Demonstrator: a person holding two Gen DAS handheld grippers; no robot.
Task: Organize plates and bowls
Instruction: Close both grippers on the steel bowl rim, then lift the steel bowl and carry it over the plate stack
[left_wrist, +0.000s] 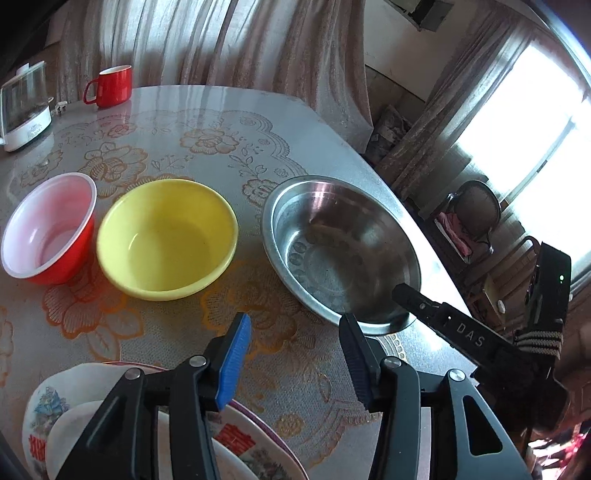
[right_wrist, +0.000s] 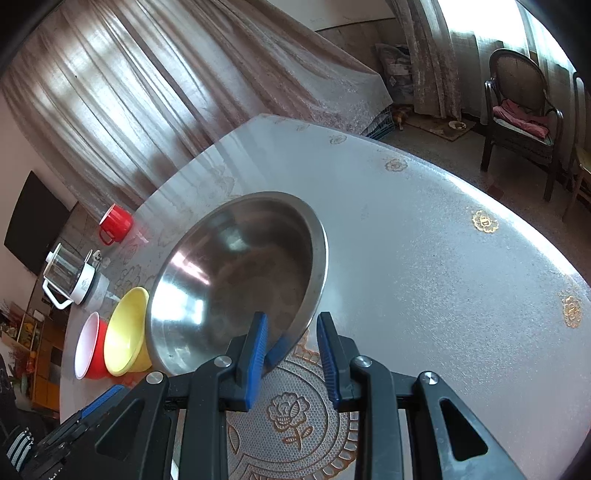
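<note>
We see a round table (left_wrist: 258, 122) under a glossy cloth printed with orange flowers, pale curtains (left_wrist: 192, 40) hanging close behind it. A bright window (left_wrist: 535, 122) lights the right side, and a dark armchair (right_wrist: 521, 107) with a pink cushion stands on the floor beyond the table. At the far edge sit a red mug (left_wrist: 112, 85) and a glass kettle on a white base (left_wrist: 24, 107).

Three bowls stand in a row: a red bowl with a white inside (left_wrist: 48, 229), a yellow bowl (left_wrist: 166, 236) just beside it, and a steel bowl (left_wrist: 340, 251) near the table's right edge. At the bottom of the left wrist view, a stack of patterned plates (left_wrist: 236, 443) is largely covered by the gripper's arms and cut off by the frame, so we cannot count them.

The left gripper (left_wrist: 295, 365) hangs over bare cloth in front of the bowls, its jaws parted with nothing between them. The steel bowl's near rim lies just beyond its right finger.

The right gripper (right_wrist: 291, 354) sits at the steel bowl's near rim: its left finger (right_wrist: 253, 354) is over the inside of the bowl and its right finger (right_wrist: 330, 358) is outside. We see a gap between the outer pad and the wall, and whether the inner pad touches the metal is hard to make out. The rim stands between the jaws, unclamped. From the left wrist view, this gripper's finger reaches in over the bowl's right rim.
</note>
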